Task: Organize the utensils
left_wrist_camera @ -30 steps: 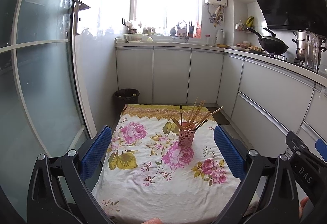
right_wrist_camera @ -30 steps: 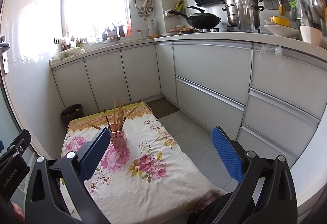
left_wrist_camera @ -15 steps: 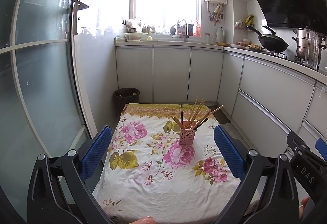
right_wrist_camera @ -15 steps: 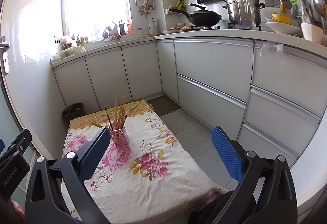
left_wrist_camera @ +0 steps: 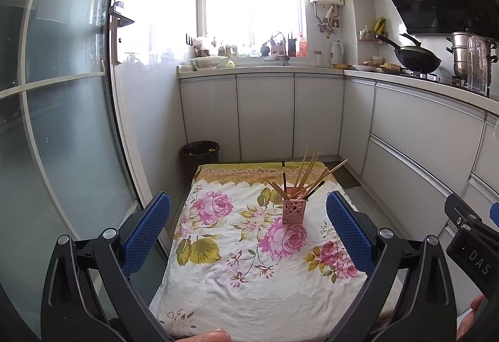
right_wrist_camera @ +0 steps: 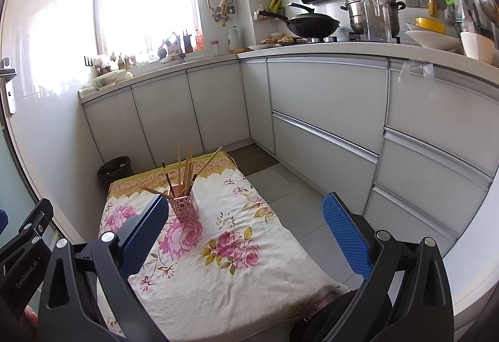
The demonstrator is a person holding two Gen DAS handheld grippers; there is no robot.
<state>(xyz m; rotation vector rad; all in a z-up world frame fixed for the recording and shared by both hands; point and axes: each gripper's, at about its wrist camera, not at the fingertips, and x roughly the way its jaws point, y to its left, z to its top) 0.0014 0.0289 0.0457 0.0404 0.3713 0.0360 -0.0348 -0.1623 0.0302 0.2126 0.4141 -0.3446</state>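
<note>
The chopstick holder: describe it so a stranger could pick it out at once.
Start at the floral cloth spread over the low surface in the middle of the kitchen. Towards its far end, near the yellow border, stands the holder, the only thing on the cloth. It is a small pink square cup with cut-out holes, and the chopsticks fan out of its top.

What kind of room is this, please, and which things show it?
It looks like a small home kitchen. A wok and a steel pot stand on the stove, grey cabinets run under the counter, and a holder of chopsticks stands on the flowered cloth.
</note>
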